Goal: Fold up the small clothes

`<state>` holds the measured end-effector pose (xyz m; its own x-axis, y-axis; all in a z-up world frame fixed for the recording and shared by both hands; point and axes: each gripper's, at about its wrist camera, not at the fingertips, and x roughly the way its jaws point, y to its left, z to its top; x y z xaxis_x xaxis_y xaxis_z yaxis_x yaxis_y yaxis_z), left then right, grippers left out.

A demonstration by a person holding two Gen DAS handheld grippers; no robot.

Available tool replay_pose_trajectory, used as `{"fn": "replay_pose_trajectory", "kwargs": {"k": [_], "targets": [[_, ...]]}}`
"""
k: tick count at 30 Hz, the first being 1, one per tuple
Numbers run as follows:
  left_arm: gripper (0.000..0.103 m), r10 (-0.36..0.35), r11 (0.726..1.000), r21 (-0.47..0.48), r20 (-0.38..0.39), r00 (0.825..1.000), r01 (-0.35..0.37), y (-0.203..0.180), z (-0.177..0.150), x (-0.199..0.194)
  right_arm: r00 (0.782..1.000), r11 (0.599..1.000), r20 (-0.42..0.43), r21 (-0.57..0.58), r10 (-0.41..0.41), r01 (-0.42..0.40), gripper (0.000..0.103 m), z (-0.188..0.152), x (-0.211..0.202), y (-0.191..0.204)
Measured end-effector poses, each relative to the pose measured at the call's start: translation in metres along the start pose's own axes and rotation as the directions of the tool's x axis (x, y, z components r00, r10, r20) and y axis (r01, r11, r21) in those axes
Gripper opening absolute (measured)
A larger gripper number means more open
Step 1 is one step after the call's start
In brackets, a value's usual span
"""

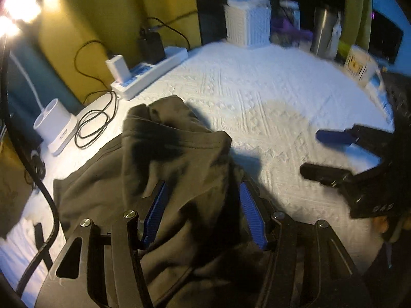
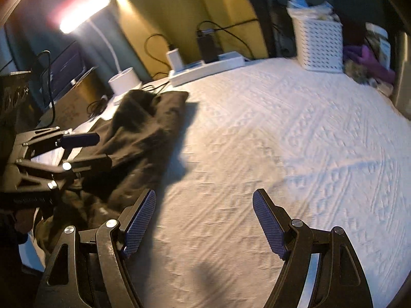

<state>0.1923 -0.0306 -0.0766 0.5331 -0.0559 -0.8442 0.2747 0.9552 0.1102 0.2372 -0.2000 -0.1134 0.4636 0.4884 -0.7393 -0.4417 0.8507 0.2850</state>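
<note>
Directly beneath wide left claw [image 1: 203, 214]: dark garment [image 1: 164, 159], bunched on bench [image 1: 269, 97], pads untouched. Right claw [image 2: 204, 222] wide over bare cover. Visible only from left: metal flask [image 1: 324, 32].

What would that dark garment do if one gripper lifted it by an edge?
The garment lies crumpled in soft folds, so it would probably droop and trail. It looks thin, likely light. On the textured cloth it would likely bunch up rather than slide.

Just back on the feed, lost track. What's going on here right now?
A person holds two grippers over a white bedspread. A dark garment lies crumpled on it, unfolded. The left gripper is over the garment, cloth between its open fingers, not pinched. The right gripper is open over bare bedspread beside the garment, holding nothing.
</note>
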Motion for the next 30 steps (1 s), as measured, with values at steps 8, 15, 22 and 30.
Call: {"fn": "replay_pose_trajectory", "kwargs": {"k": [8, 15, 22, 30], "targets": [[0.043, -0.023, 0.999, 0.043, -0.006, 1.0, 0.023, 0.003, 0.001, 0.012, 1.0, 0.999, -0.005, 0.04, -0.004, 0.004, 0.08, 0.001, 0.009, -0.012], [0.005, -0.054, 0.997, -0.049, 0.066, 0.996, 0.057, 0.029, -0.007, -0.004, 1.0, 1.0, -0.015, 0.018, -0.023, 0.024, 0.08, 0.007, 0.015, -0.006], [0.004, -0.016, 0.982, -0.183, 0.162, 0.987, 0.046, 0.079, -0.018, -0.029, 0.999, 0.999, -0.025, -0.018, -0.043, 0.042, 0.08, 0.019, 0.02, 0.008], [0.004, -0.015, 0.924, -0.365, 0.256, 0.967, 0.111, 0.151, -0.047, -0.04, 0.998, 0.994, -0.034, -0.099, -0.047, 0.043, 0.08, 0.035, 0.029, 0.042]]}}
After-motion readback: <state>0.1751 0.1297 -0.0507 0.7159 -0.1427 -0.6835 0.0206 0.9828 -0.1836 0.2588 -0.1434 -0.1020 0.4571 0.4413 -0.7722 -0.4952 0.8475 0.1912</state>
